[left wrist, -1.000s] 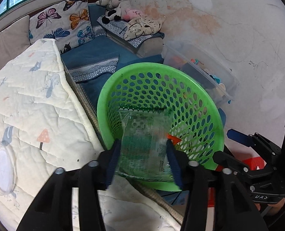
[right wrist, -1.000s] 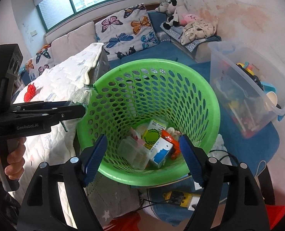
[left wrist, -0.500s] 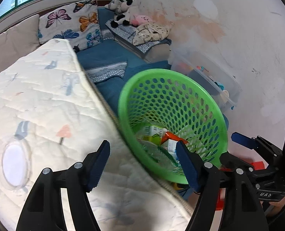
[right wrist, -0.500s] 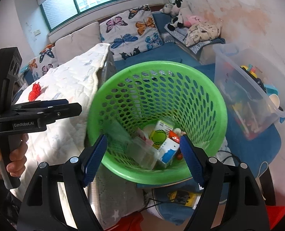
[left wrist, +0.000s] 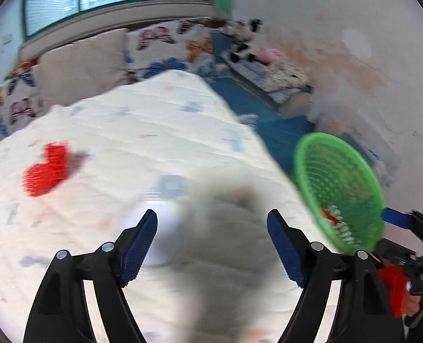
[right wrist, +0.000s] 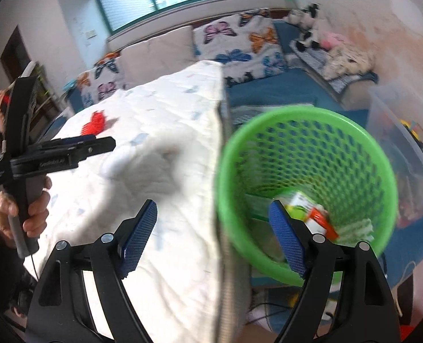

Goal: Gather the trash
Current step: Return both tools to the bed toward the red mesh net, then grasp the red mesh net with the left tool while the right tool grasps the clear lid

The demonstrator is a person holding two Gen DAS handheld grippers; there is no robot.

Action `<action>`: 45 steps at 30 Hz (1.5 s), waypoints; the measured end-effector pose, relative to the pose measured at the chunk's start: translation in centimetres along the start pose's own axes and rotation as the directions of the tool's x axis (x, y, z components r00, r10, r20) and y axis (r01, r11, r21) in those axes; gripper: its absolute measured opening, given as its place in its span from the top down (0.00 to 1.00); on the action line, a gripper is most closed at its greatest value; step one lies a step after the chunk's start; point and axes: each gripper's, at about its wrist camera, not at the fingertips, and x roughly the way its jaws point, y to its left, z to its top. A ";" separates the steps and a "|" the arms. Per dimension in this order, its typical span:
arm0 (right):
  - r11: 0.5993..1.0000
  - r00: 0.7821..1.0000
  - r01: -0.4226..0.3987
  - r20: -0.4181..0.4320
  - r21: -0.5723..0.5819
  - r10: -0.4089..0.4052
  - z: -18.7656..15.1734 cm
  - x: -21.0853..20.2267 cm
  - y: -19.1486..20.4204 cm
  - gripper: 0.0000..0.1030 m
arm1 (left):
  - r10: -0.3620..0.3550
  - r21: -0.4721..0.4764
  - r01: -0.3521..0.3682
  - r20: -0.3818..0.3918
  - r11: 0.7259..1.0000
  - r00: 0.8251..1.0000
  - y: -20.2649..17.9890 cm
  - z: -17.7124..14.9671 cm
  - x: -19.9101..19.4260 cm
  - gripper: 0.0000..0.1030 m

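Observation:
A green perforated basket point(right wrist: 308, 183) stands beside the quilted bed and holds cartons and wrappers point(right wrist: 311, 214). It also shows at the right of the left wrist view point(left wrist: 340, 188). A red crumpled piece point(left wrist: 47, 168) lies on the white quilt point(left wrist: 125, 148), far left of my left gripper point(left wrist: 211, 228), which is open and empty above the quilt. The red piece shows small in the right wrist view point(right wrist: 95, 123). My right gripper point(right wrist: 212, 223) is open and empty over the bed edge next to the basket. The left gripper point(right wrist: 97, 143) shows there from the side.
Butterfly cushions point(right wrist: 237, 40) and beige cushions line the window wall. A clear storage box point(right wrist: 405, 143) of toys stands right of the basket. Soft toys point(right wrist: 311, 31) lie at the back right. Blue floor mat point(right wrist: 268, 91) lies behind the basket.
My left gripper let the plastic bag go into the basket, opened, then swung left over the quilt. My right gripper shifted left toward the bed edge. Both views are motion-blurred now.

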 end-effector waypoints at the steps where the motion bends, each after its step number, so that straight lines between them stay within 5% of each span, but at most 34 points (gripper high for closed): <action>1: 1.000 1.000 -0.015 -0.001 -0.016 0.015 0.4 0.3 1.0 0.22 | 0.027 -0.009 -0.027 0.003 1.000 1.000 1.2 0.0 -0.2 0.26; 5: 0.996 0.998 -0.061 -0.006 -0.062 0.061 1.7 1.6 4.5 0.21 | 0.153 -0.054 -0.152 0.015 0.987 0.988 6.7 0.1 -1.0 0.24; 12: 0.984 0.994 -0.110 -0.025 -0.138 0.108 3.8 4.8 9.9 0.19 | 0.263 -0.125 -0.264 -0.025 0.956 0.965 13.9 0.7 0.2 0.24; 28: 0.971 0.978 -0.182 -0.132 -0.153 0.162 5.4 12.9 13.6 0.17 | 0.347 -0.160 -0.347 -0.029 0.924 0.938 17.8 3.6 6.6 0.25; 34: 0.967 0.972 -0.198 -0.157 -0.158 0.174 5.6 14.6 13.9 0.17 | 0.354 -0.167 -0.358 -0.054 0.919 0.934 19.3 4.2 8.6 0.38; 45: 0.954 0.964 -0.226 -0.188 -0.196 0.189 5.4 16.5 15.0 0.10 | 0.290 -0.143 -0.293 -0.043 0.945 0.956 20.0 3.8 8.8 0.76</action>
